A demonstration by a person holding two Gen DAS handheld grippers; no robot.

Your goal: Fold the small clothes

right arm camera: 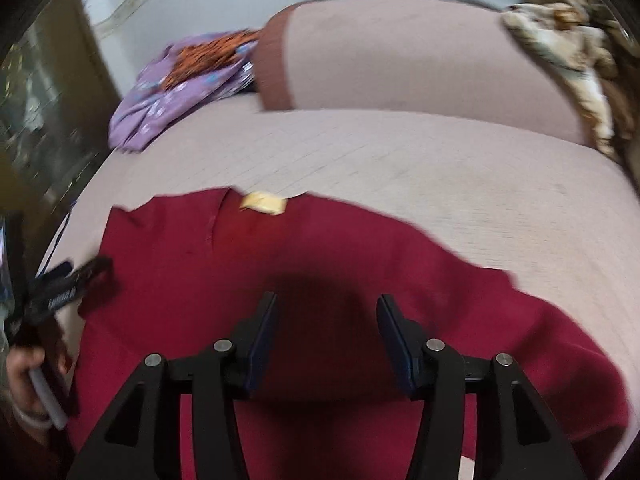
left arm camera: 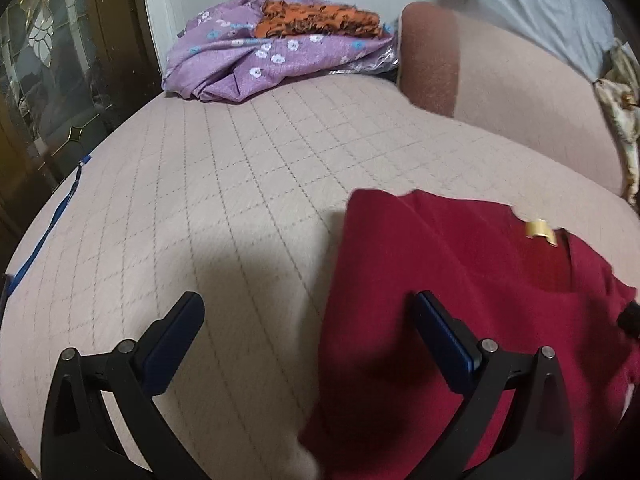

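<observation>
A dark red garment [left arm camera: 460, 280] lies flat on the quilted pink bed cover [left arm camera: 200, 200], its yellow neck label [left arm camera: 541, 232] at the far edge. My left gripper [left arm camera: 308, 312] is open and empty, hovering over the garment's left edge, one finger above the bare cover, the other above the cloth. In the right wrist view the red garment [right arm camera: 340, 264] fills the foreground with its label [right arm camera: 263, 202] at the far side. My right gripper [right arm camera: 326, 312] is open and empty above the garment's middle. The left gripper [right arm camera: 80, 276] shows at the garment's left edge.
A purple flowered cloth [left arm camera: 256, 64] with an orange and black cloth [left arm camera: 316, 18] on top sits at the bed's far corner. A pink pillow [left arm camera: 500, 84] lies at the back right. A glass-panelled wooden door [left arm camera: 60, 60] stands left of the bed.
</observation>
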